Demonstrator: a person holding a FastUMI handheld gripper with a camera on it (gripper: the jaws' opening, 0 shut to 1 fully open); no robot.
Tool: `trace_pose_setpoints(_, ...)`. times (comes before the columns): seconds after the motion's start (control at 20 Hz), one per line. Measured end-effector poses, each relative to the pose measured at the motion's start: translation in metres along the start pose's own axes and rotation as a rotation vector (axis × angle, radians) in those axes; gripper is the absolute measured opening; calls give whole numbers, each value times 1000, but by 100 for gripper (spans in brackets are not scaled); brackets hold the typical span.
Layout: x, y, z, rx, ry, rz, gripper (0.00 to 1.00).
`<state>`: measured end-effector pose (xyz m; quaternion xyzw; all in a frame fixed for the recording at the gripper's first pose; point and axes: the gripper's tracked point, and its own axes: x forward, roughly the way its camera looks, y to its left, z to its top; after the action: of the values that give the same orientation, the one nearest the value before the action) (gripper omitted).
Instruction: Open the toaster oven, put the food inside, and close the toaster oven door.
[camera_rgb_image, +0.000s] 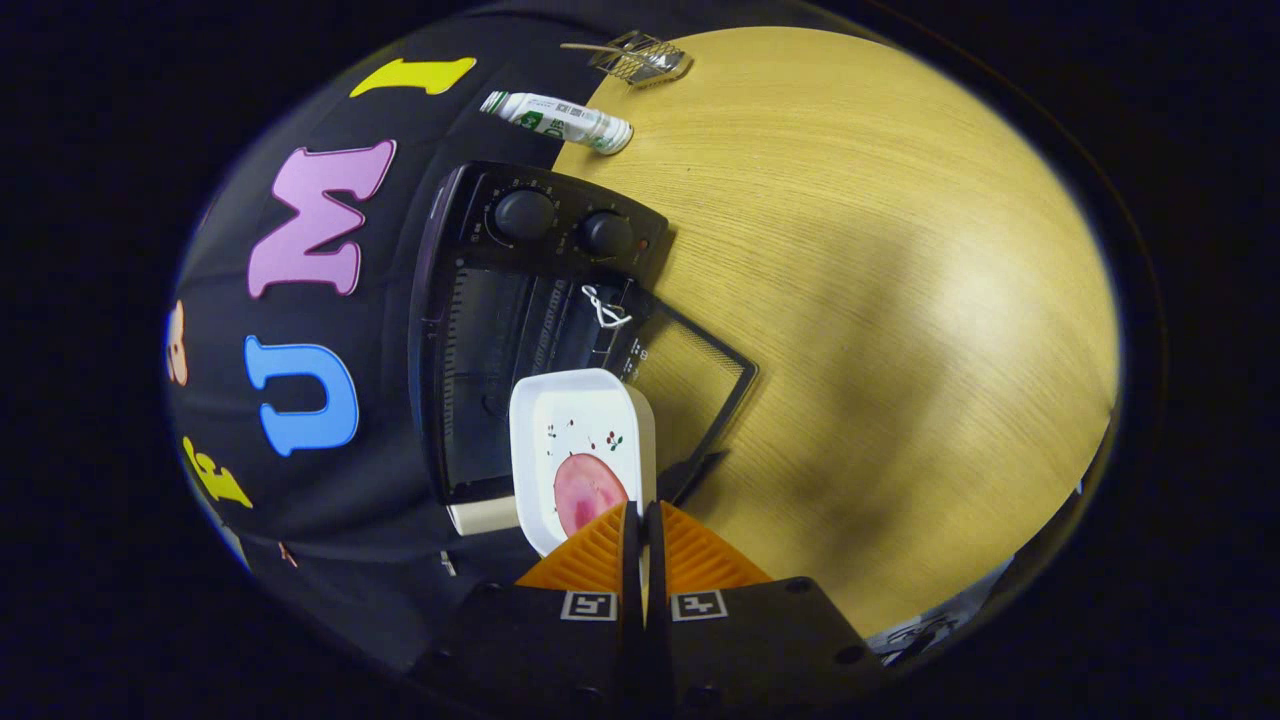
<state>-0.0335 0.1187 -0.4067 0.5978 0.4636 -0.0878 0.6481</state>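
The toaster oven (520, 330) stands open, its door (690, 385) dropped toward three o'clock. The white dish (580, 430) carries a pink ham slice (585, 490) at six o'clock, half inside the cavity. The gripper (640, 520) pinches the dish's rim.

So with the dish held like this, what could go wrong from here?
1. The fingers pinch only the near rim of the dish; it could tilt or slip, and the food could slide.
2. The dish could catch the edge of the oven opening on the way in.
3. The open door lies flat on the table beside the fingers; they could knock it.
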Motion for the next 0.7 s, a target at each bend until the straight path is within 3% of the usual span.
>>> trace_pose_setpoints(0.5,69,47,20,302,-222,-13,5)
trace_pose_setpoints(0.7,91,57,25,357,-271,-20,5)
